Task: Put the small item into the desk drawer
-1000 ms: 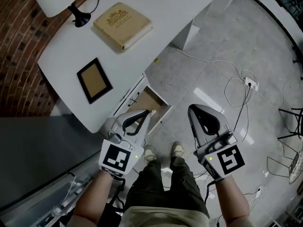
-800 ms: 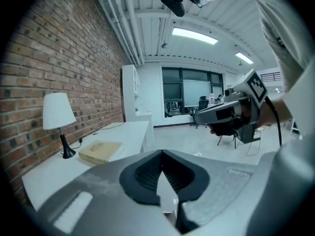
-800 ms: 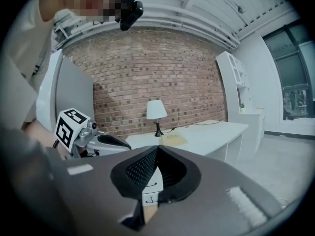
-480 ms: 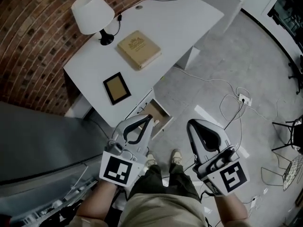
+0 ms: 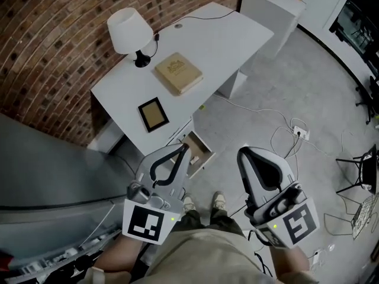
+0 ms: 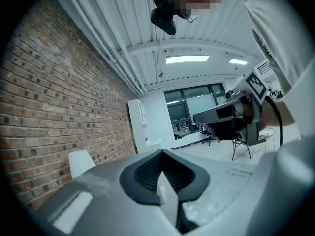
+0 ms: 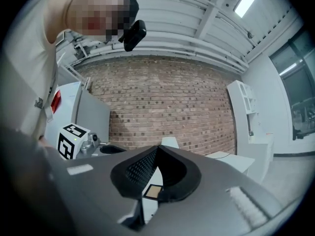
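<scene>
The left gripper point(image 5: 184, 149) and right gripper point(image 5: 242, 154) hover closed and empty, short of the open drawer point(image 5: 198, 149), seemingly idle.

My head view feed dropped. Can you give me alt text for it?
The left gripper and right gripper, both shut and empty, are held above the floor near a white desk whose drawer is open. On the desk sit a lamp, a tan book and a small frame.
</scene>
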